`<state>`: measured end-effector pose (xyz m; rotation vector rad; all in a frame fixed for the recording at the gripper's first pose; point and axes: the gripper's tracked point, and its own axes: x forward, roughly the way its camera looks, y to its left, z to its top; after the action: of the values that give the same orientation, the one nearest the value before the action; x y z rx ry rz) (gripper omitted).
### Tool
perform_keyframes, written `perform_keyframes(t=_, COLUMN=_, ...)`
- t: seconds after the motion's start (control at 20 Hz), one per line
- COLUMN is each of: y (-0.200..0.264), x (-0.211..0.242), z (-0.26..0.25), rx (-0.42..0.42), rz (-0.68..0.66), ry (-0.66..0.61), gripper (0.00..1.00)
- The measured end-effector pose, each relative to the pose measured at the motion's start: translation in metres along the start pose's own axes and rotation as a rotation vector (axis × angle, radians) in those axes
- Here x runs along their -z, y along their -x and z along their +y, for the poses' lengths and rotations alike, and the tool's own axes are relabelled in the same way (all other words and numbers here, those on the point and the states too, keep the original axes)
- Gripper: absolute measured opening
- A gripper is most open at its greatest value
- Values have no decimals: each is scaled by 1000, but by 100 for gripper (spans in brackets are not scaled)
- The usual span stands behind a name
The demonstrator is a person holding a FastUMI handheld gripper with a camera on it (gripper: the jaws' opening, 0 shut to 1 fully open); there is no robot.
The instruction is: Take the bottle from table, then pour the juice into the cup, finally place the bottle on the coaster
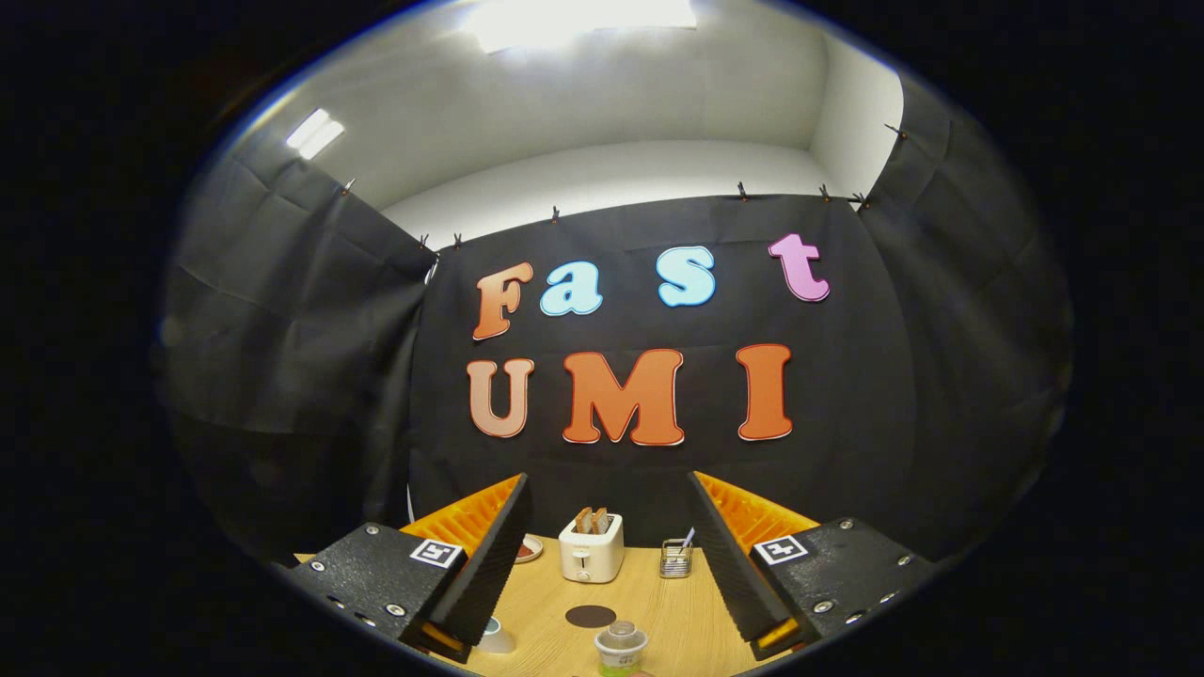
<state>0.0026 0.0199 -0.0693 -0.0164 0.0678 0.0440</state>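
The first step looks to be in hand — the gripper is hovering with its fingers spread wide, grasping nothing, the bottle not yet taken.

Using the bottle as landmark and going left to right: the cup is sitting just left of it, beside the left finger; the dark round coaster is lying just beyond it; a toaster is standing farther back.

The bottle is showing only its clear cap and what may be a green label — its body is cut off. Next move: lowering the fingers around it.
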Motion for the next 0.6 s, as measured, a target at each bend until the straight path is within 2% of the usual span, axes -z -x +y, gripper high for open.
perform_keyframes(t=0.3, y=1, x=52, z=-3, rx=28, rz=3, ry=15, gripper=97)
perform_keyframes(t=0.6, y=-1, x=121, z=-12, rx=78, rz=73, ry=-2, gripper=97)
